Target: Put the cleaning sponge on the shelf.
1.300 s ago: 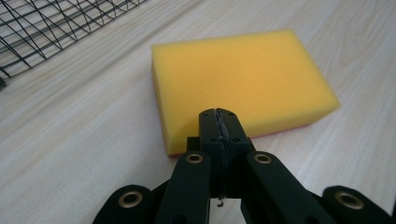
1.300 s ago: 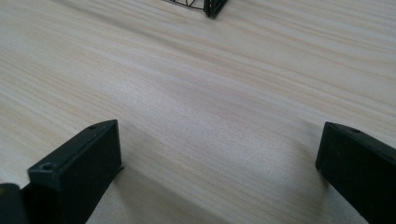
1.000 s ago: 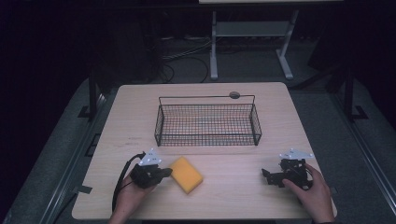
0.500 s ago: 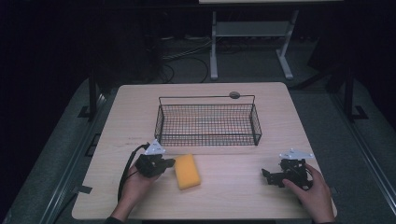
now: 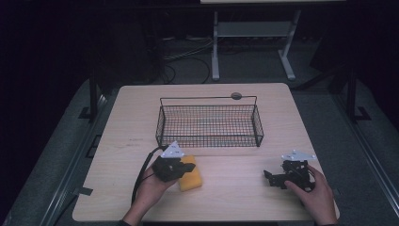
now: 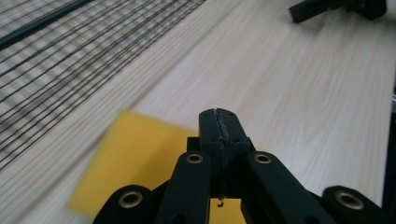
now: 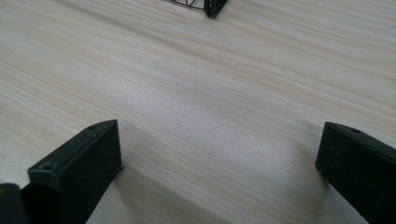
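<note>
Sponge (image 5: 190, 175) just before basket (image 5: 209, 125), left gripper (image 6: 218, 122) over it with jaws pressed together, empty, right gripper (image 5: 273, 178) spread, well right of basket's front.

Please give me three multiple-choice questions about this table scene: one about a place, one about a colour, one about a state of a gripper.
1. Where does the yellow sponge lie?
A. inside the wire basket
B. on the table in front of the basket
C. on the floor

2. What colour is the wire basket?
A. black
B. white
C. red

3. How do the jaws of the left gripper stand?
A. wide apart
B. pressed together, nothing between
C. clamped on the basket rim

Answers: 1 B, the sponge rests on the wooden table at the basket's near side. 2 A, its wires are dark. 3 B, the left gripper view shows the two tips meeting above the sponge.
</note>
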A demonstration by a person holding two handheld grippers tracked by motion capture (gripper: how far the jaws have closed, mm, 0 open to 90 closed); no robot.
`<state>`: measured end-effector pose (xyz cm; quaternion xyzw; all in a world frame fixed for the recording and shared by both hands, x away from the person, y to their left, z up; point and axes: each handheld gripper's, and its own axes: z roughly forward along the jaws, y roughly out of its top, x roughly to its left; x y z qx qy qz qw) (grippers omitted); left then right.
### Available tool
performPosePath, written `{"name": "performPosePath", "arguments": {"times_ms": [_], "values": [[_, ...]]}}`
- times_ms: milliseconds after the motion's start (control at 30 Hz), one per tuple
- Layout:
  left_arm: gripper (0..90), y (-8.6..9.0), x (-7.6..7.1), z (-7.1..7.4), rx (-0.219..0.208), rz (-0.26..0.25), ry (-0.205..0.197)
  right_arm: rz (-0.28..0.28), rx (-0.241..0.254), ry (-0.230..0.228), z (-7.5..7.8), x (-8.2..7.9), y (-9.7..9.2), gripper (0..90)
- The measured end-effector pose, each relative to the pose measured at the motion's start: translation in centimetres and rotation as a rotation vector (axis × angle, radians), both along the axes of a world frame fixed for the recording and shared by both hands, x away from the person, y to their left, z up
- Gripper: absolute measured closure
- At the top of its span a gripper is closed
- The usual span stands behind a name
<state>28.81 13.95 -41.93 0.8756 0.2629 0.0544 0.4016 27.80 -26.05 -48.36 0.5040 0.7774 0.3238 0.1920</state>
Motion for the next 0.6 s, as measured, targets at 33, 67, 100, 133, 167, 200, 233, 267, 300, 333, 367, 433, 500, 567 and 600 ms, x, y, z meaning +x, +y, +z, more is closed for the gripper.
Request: {"name": "performPosePath", "arguments": {"times_ms": [33, 67, 100, 133, 167, 200, 233, 267, 300, 333, 367, 433, 500, 567, 600], "values": [[89.6, -0.4, 0.0, -0.1, 0.005, -0.008, 0.001, 0.000, 0.000, 0.000, 0.0, 0.0, 0.0, 0.0], [89.6, -0.9, 0.0, -0.1, 0.007, -0.018, 0.004, 0.000, 0.000, 0.000, 0.0, 0.0, 0.0, 0.0], [89.6, -1.7, -0.1, -0.4, 0.009, -0.033, 0.010, 0.000, 0.000, 0.000, 0.0, 0.0, 0.0, 0.0], [89.6, -1.7, -0.1, -0.4, 0.009, -0.033, 0.010, 0.000, 0.000, 0.000, 0.0, 0.0, 0.0, 0.0], [89.6, -2.3, -0.1, -0.7, 0.014, -0.045, 0.015, 0.000, 0.000, 0.000, 0.0, 0.0, 0.0, 0.0], [89.6, -2.5, -0.1, -0.8, 0.018, -0.048, 0.014, 0.000, 0.000, 0.000, 0.0, 0.0, 0.0, 0.0], [89.6, -2.7, -0.2, -0.9, 0.025, -0.050, 0.016, 0.000, 0.000, 0.000, 0.0, 0.0, 0.0, 0.0], [89.6, -2.8, -0.2, -1.0, 0.026, -0.052, 0.017, 0.000, 0.000, 0.000, 0.0, 0.0, 0.0, 0.0], [89.6, -2.9, -0.2, -1.1, 0.025, -0.054, 0.020, 0.000, 0.000, 0.000, 0.0, 0.0, 0.0, 0.0], [89.6, -2.9, -0.2, -1.1, 0.025, -0.054, 0.020, 0.000, 0.000, 0.000, 0.0, 0.0, 0.0, 0.0], [89.6, -2.9, -0.3, -1.2, 0.029, -0.058, 0.026, 0.000, -0.001, 0.000, 0.0, 0.0, 0.0, 0.0], [89.6, -3.0, -0.3, -1.3, 0.032, -0.057, 0.035, 0.000, 0.000, 0.000, 0.0, 0.0, 0.0, 0.0], [89.6, -3.0, -0.3, -1.4, 0.033, -0.060, 0.038, 0.000, 0.000, 0.000, 0.0, 0.0, 0.0, 0.0], [89.6, -3.3, -0.5, -1.7, 0.042, -0.065, 0.045, 0.000, 0.000, 0.000, 0.0, 0.0, 0.0, 0.0], [89.6, -3.3, -0.5, -1.8, 0.051, -0.069, 0.050, 0.000, 0.000, 0.000, 0.0, 0.0, 0.0, 0.0]]}}
